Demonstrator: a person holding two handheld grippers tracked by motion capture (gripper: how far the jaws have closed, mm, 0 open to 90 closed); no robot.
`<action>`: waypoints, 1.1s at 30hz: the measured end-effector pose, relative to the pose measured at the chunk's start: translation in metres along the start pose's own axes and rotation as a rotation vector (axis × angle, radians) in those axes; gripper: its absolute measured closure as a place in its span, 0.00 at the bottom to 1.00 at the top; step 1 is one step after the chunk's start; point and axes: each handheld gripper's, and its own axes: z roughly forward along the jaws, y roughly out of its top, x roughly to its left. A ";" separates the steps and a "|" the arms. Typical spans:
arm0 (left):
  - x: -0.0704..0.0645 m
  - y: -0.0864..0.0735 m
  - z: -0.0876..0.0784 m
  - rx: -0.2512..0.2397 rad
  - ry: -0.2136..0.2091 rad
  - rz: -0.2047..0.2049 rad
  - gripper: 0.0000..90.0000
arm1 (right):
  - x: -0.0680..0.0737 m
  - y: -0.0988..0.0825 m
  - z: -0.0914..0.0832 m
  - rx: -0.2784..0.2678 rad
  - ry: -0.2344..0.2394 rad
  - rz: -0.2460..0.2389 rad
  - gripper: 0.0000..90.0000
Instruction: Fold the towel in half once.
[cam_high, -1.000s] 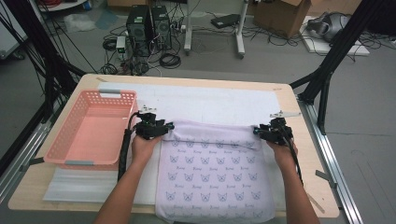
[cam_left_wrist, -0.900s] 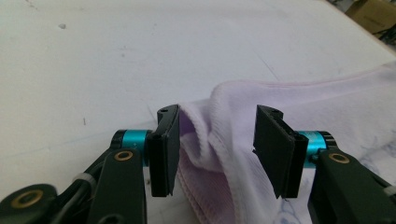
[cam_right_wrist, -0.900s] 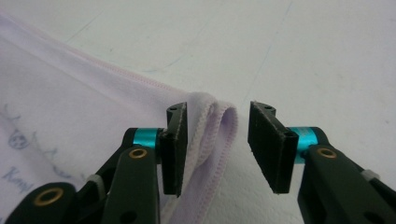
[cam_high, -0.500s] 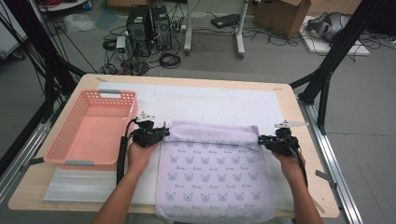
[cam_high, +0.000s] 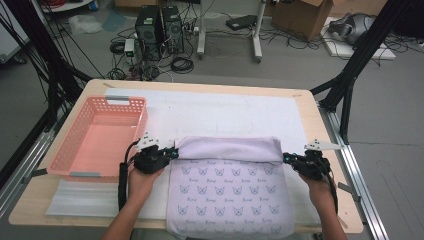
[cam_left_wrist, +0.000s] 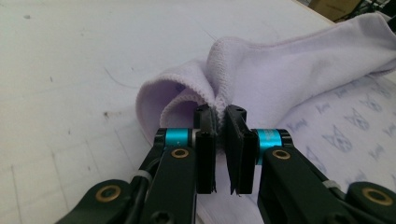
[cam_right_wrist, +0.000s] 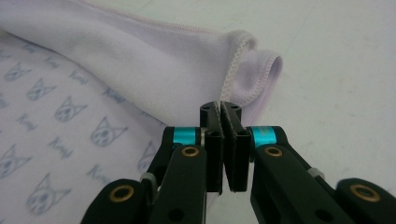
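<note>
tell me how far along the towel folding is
Done: the towel's far edge is lifted and turned over toward the person, plain underside up. In hand: the left gripper and right gripper each pinch a corner of that flap. Left, probably: finishing the fold, and maybe moving it to the empty pink basket.

Worktop (cam_high: 320, 120): pale wood, rectangular, on a metal frame.
White mat (cam_high: 225, 112): spread flat over most of the worktop, wood bare along the edges.
Pink basket (cam_high: 77, 165): on the left part, perforated walls, near edge on the mat.
Lilac cloth (cam_high: 230, 192): on the mat right of the basket, cat-face print up, far edge folded over, near edge hanging past the worktop's front.
</note>
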 end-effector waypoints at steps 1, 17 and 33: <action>-0.003 -0.003 -0.003 -0.003 -0.002 0.010 0.92 | 0.002 -0.003 -0.003 0.002 0.001 0.002 0.98; -0.019 -0.008 -0.015 -0.032 -0.011 0.024 0.51 | 0.020 -0.028 -0.021 -0.004 0.001 0.010 0.64; -0.024 -0.004 0.007 0.031 -0.057 -0.004 0.92 | 0.016 -0.007 0.009 0.062 -0.025 -0.019 0.97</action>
